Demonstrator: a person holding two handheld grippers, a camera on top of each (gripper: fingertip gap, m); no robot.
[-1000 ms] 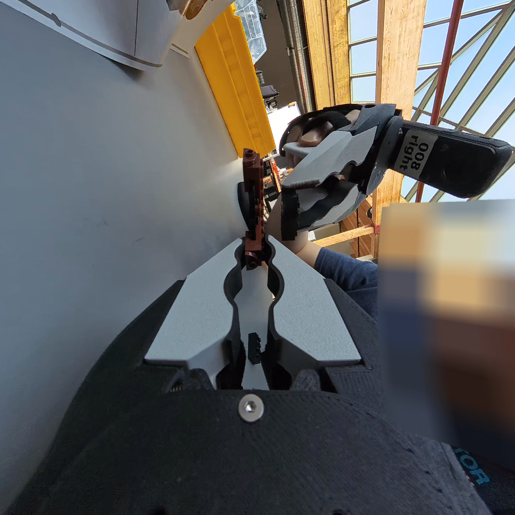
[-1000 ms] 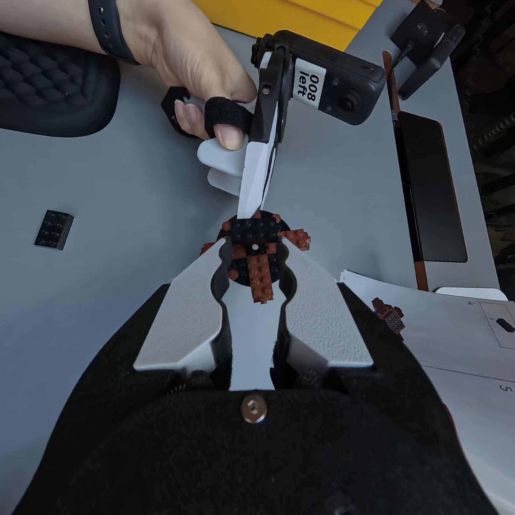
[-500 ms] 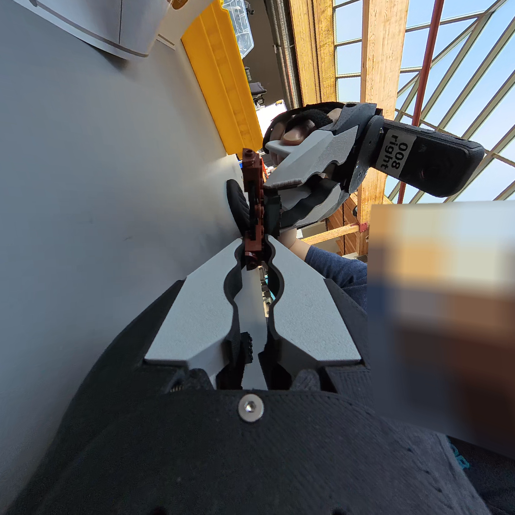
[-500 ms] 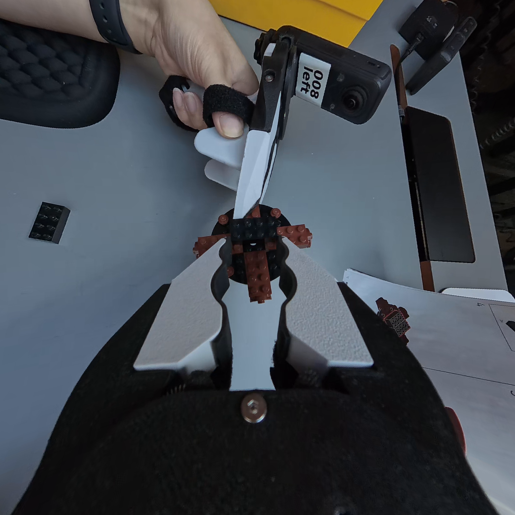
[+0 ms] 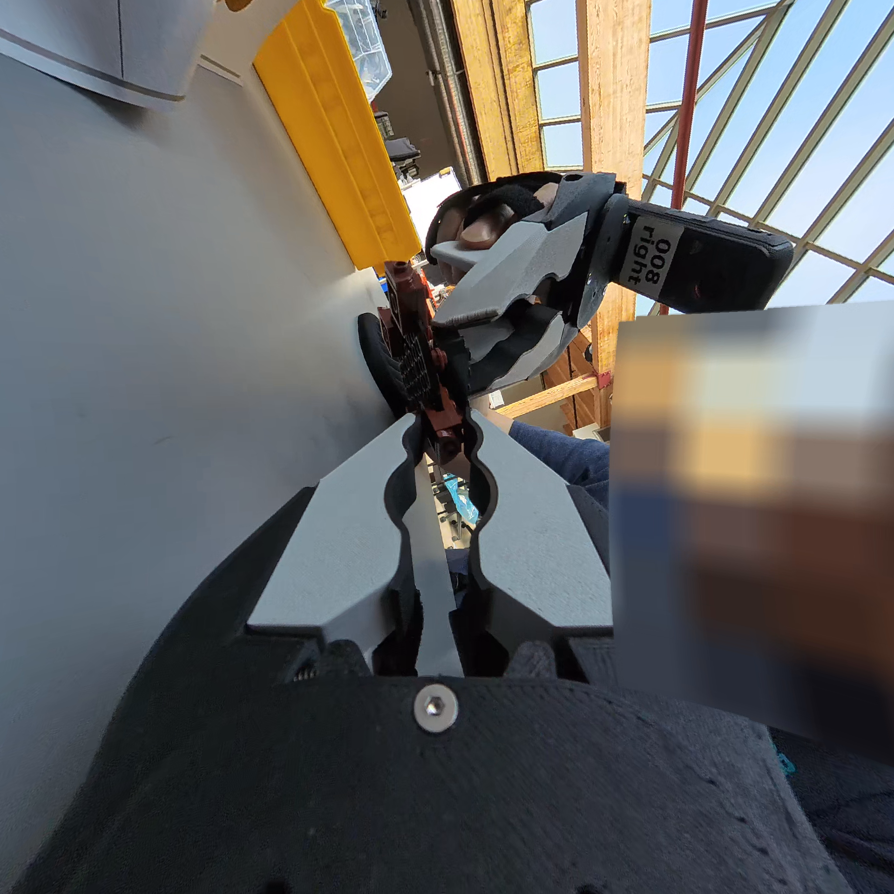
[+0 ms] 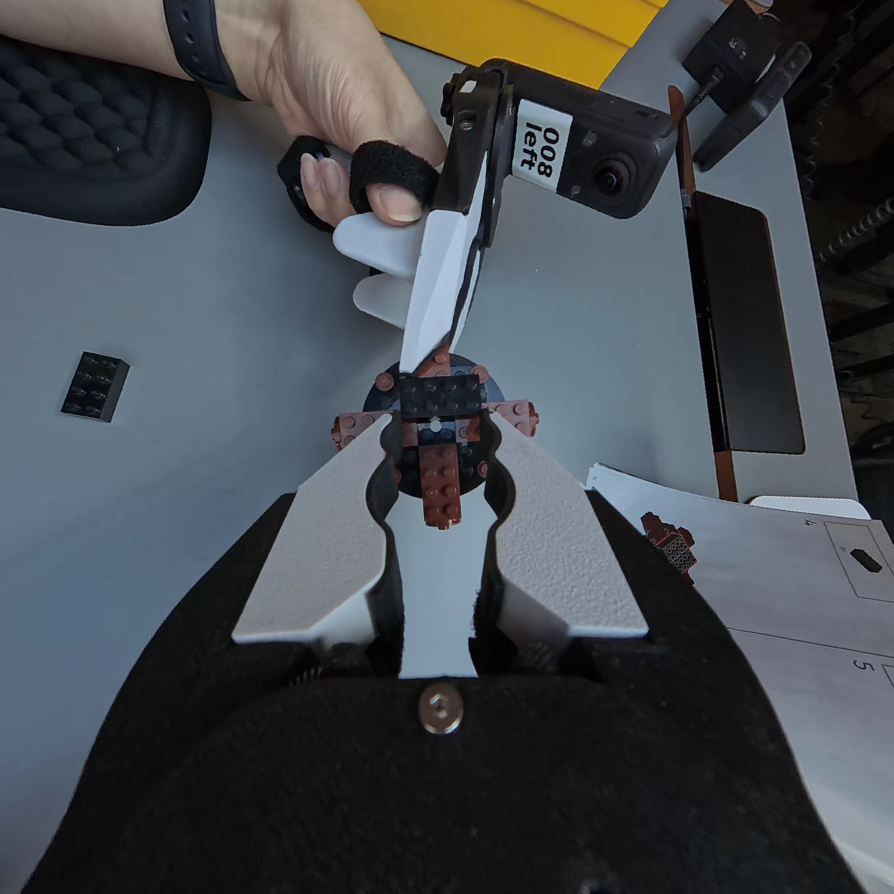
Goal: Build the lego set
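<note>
The lego build [image 6: 440, 479] is a round black plate with brown arms and a brown plate across it. My left gripper [image 5: 442, 425] is shut on its brown edge and holds it above the grey table [image 6: 193, 300]. In the left wrist view the build [image 5: 411, 338] stands edge-on. My right gripper [image 6: 438, 418] is shut on a black two-by-four brick [image 6: 438, 394] and holds it against the build's studded top. The left gripper [image 6: 416, 367] comes in from the far side. The right gripper [image 5: 464, 338] shows from the right in the left wrist view.
A loose black brick [image 6: 94, 387] lies on the table at left. An instruction booklet [image 6: 774, 556] at right bears a small brown sub-build [image 6: 670, 542]. A yellow bin [image 6: 508, 29] stands at the back, a black pad [image 6: 87, 145] at far left, a dark flat device [image 6: 745, 329] at right. The tips of both grippers are at nearly the same place.
My right gripper has carried the black brick from just off the build onto its studded face. The build has tilted a little in the left gripper, so its studs now show.
</note>
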